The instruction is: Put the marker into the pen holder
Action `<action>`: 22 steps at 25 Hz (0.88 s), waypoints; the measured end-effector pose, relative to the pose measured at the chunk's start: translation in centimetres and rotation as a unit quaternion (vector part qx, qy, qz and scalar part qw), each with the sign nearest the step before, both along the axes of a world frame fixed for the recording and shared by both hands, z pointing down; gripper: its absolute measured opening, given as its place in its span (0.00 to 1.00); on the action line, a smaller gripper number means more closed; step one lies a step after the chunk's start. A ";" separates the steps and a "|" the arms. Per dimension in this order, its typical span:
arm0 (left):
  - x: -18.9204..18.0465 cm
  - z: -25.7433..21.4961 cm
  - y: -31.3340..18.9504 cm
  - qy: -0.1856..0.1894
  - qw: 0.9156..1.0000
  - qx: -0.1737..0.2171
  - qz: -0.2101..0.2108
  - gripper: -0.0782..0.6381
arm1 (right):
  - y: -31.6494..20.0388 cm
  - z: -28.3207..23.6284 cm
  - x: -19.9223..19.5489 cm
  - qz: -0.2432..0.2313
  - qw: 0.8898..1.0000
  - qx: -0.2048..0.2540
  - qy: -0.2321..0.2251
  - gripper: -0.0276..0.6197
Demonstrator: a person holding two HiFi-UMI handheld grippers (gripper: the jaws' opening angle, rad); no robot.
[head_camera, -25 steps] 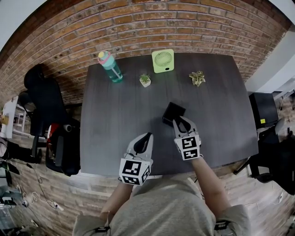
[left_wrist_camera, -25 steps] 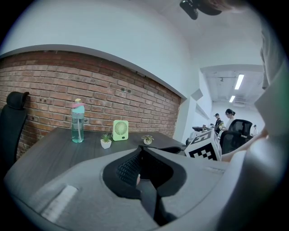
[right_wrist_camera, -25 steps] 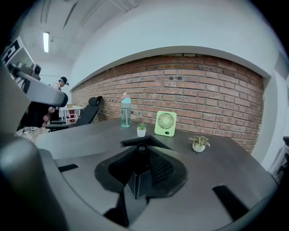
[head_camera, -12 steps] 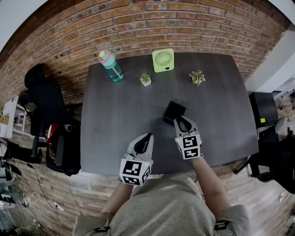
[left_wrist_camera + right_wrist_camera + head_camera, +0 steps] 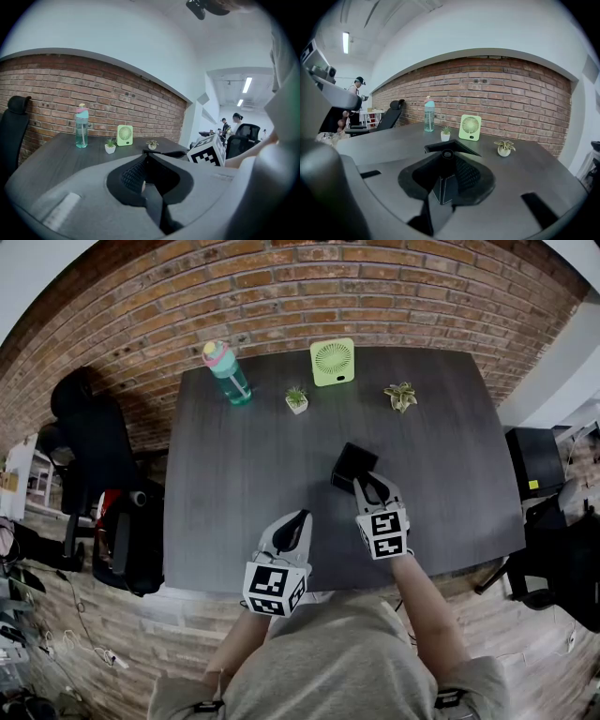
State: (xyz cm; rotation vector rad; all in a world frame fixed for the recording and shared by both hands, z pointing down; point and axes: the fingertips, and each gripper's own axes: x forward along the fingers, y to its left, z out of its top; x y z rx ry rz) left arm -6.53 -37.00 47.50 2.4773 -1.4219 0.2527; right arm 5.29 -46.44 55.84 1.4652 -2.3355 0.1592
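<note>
Right gripper, lower centre of its own view, is clamped on the marker. The marker shows end-on as a black round barrel pinched between the pads and pointing along the jaws. Just past that end is the holder, a black square open-top box, with the end about level with its near rim. I can't tell if the end is inside yet.

In the head view, the right gripper is centre-right, touching or just beside the holder on the dark table. The marker can't be made out there.

Left gripper has its jaws together with nothing between them. It sits idle at the lower centre of the head view, near the table's front edge.

Handling (judgement):
- Marker is likely light, rigid plastic with a smooth barrel, so it could swivel or slip in the pads.
- Gripping mid-barrel with the axis in line with the opening suits it, and little force is needed.
- Holder looks light and could be nudged if the jaws hit its rim.

Bottle, fan and two small plants are along the top edge, well apart.
</note>
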 end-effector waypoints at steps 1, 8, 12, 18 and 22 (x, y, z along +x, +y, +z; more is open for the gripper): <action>0.0 0.0 0.1 0.000 1.000 0.000 0.000 0.14 | 0.0 0.0 0.0 0.000 1.000 -0.002 0.001 0.16; 0.0 -0.2 1.7 -0.001 1.000 0.007 0.004 0.14 | 1.3 -0.8 0.2 0.002 1.000 0.000 -0.002 0.19; 0.1 -0.4 3.2 -0.003 1.000 0.013 0.007 0.14 | 3.1 -1.6 0.4 0.005 1.000 0.008 -0.007 0.19; -0.6 -0.5 6.0 -0.001 1.000 0.019 0.009 0.14 | 6.9 -2.9 0.0 0.008 1.000 0.025 -0.011 0.19; -0.9 -0.3 7.9 0.000 1.000 0.022 0.011 0.14 | 9.5 -4.1 -0.3 0.011 0.999 0.041 -0.013 0.19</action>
